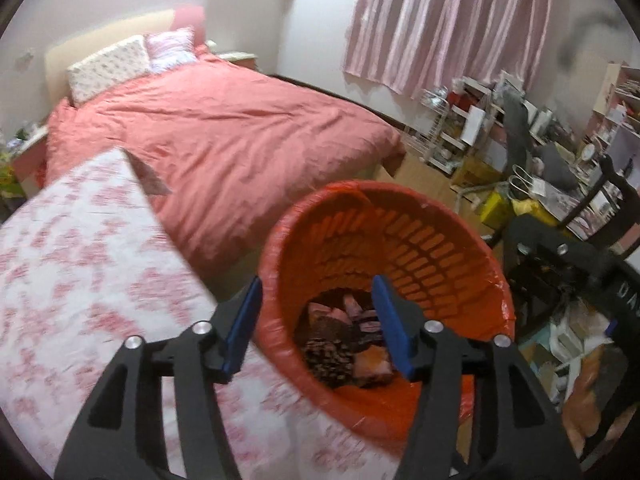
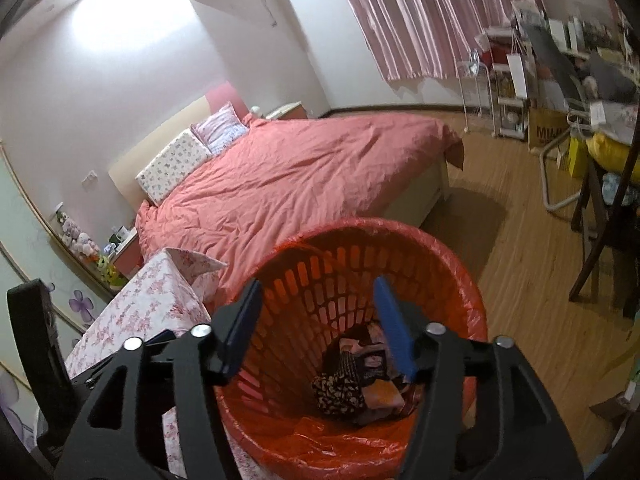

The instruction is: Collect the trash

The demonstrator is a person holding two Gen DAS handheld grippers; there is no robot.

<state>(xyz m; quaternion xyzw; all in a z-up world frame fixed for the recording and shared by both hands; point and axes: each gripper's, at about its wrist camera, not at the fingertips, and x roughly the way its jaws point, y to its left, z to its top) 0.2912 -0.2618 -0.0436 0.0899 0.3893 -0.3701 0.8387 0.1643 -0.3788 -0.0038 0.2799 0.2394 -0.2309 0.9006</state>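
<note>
An orange slotted waste basket (image 1: 436, 240) lined with an orange plastic bag stands on the floor beside a table with a pink floral cloth (image 1: 80, 280). Several wrappers and scraps of trash (image 1: 344, 344) lie at its bottom. My left gripper (image 1: 316, 328) is open and empty, held over the basket's near rim. In the right wrist view the same basket (image 2: 440, 264) and trash (image 2: 360, 380) show below my right gripper (image 2: 316, 328), which is also open and empty above the basket's mouth. The right gripper's body (image 1: 560, 252) shows at the right in the left wrist view.
A bed with a salmon-pink duvet (image 2: 304, 176) and pillows fills the middle. Wooden floor (image 2: 520, 248) lies right of the basket. A cluttered desk, shelves, bags and a dark chair (image 2: 600, 216) stand at the right under pink curtains (image 1: 460, 20).
</note>
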